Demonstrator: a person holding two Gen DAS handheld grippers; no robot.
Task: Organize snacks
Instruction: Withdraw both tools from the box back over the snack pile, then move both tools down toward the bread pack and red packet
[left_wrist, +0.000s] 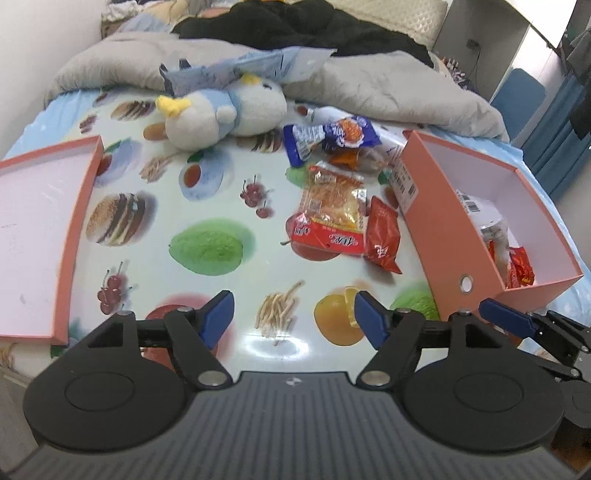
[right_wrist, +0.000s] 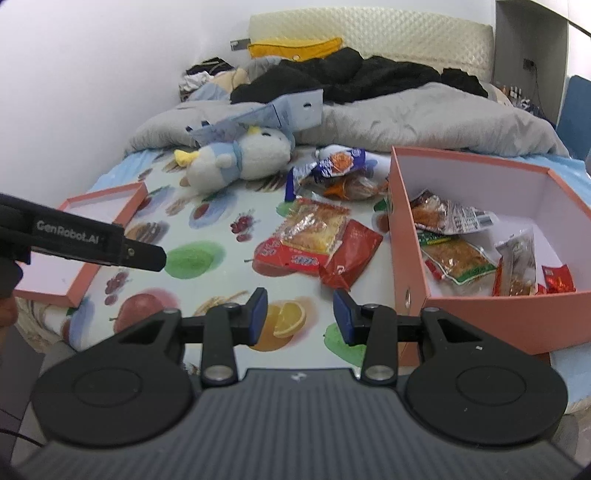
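Fruit-and-burger print cloth (left_wrist: 229, 206) covers the near end of a bed; loose snack packets lie on it, middle to right. Pink box (right_wrist: 410, 236) stands at right, open-topped, with several packets already inside; its pink lid (left_wrist: 79, 221) lies upturned at far left, nothing in it. Left gripper (left_wrist: 291, 317) hangs low over the cloth at the near edge, jaws spread wide, nothing between them. Right gripper (right_wrist: 300, 314) just beside it, near the box's near corner, jaws part-way apart, also bare. Nearest loose item: clear bread packet (left_wrist: 334, 201) lying across a red-banded wrapper (left_wrist: 325, 240), with a small red foil pouch (left_wrist: 382, 236) touching on its right. Farther back, a blue-and-white pastry packet (left_wrist: 332, 138) sits on an orange wrapper (left_wrist: 343, 158), close to the plush penguin (left_wrist: 225, 114). Judgement: all are light, soft, air-puffed film packs, slick and crinkly, contents crushable. Best taken at a crimped end seal or a flat corner, not across the puffed middle, which would squash or slide out. The red pouch's near end seal looks the easiest first bite for the right gripper, being closest to the box. Overlapping packs may drag one another when lifted.
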